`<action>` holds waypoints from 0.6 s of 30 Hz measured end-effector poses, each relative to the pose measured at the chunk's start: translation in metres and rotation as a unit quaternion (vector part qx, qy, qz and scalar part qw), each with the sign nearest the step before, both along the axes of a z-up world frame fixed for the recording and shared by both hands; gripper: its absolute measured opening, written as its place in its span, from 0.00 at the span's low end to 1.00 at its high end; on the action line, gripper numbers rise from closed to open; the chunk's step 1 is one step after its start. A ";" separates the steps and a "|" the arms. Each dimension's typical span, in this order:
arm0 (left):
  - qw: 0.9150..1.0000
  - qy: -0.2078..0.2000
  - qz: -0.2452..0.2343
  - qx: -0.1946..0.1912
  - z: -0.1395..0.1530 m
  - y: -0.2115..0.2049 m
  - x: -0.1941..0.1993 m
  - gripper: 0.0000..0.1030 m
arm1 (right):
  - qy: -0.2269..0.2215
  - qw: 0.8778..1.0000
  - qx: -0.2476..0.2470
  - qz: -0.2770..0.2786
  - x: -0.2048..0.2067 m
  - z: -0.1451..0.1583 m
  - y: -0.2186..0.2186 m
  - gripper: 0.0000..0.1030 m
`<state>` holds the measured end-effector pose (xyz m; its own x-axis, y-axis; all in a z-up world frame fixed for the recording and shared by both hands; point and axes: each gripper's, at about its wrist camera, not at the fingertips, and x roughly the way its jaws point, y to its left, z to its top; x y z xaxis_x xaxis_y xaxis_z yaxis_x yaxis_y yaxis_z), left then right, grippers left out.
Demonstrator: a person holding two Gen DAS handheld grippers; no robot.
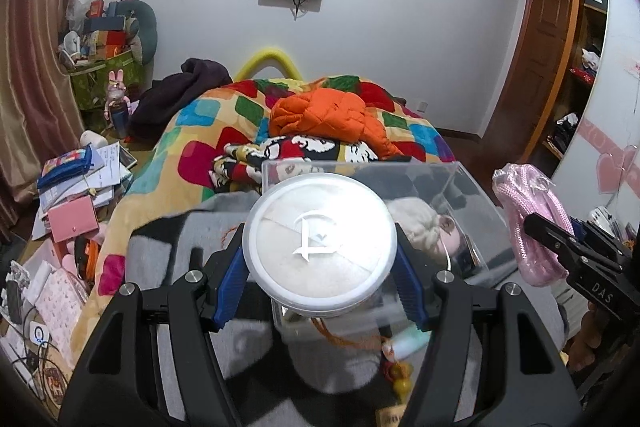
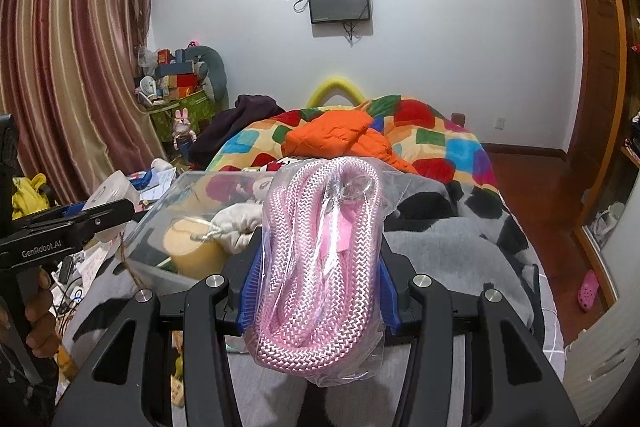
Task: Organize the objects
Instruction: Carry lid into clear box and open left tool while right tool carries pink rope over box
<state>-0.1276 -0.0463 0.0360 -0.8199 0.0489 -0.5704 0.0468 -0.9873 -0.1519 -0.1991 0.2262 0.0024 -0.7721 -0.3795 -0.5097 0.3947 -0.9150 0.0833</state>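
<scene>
Clamped between the blue pads of the left gripper is a round white jar, its flat lid facing the camera and bearing a raised white letter mark. The jar hangs directly above the near end of a clear plastic box, the landmark here, which rests on a grey and black blanket on the bed. Inside the box, just beyond the jar, lies a doll with pale curly hair; under the jar, at the box's near wall, an orange cord trails toward some yellow beads.

To the right of the box, the right gripper is closed on a bagged pink rope, a thick braided coil sealed in clear plastic. Its blue pads press the bundle from both sides, and the bag stands upright, hanging past the fingers below. From the left wrist view the same rope sits beside the box's right wall, not over it.

From the right wrist view, the box also holds a yellow cylinder and a grey plush piece. Beyond the box, a patchwork quilt covers the bed, with an orange puffer jacket heaped on it. Left of the box, papers and a pink wallet crowd a low surface.
</scene>
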 end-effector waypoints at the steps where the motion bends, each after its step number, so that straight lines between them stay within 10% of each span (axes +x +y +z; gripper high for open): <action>1: 1.000 0.001 0.000 -0.001 0.001 0.000 -0.003 0.63 | 0.000 1.000 0.000 -0.002 -0.003 0.001 0.000 0.43; 18: 0.999 -0.042 0.000 -0.025 -0.013 0.007 -0.066 0.63 | -0.035 0.999 0.008 -0.003 -0.052 -0.022 -0.016 0.43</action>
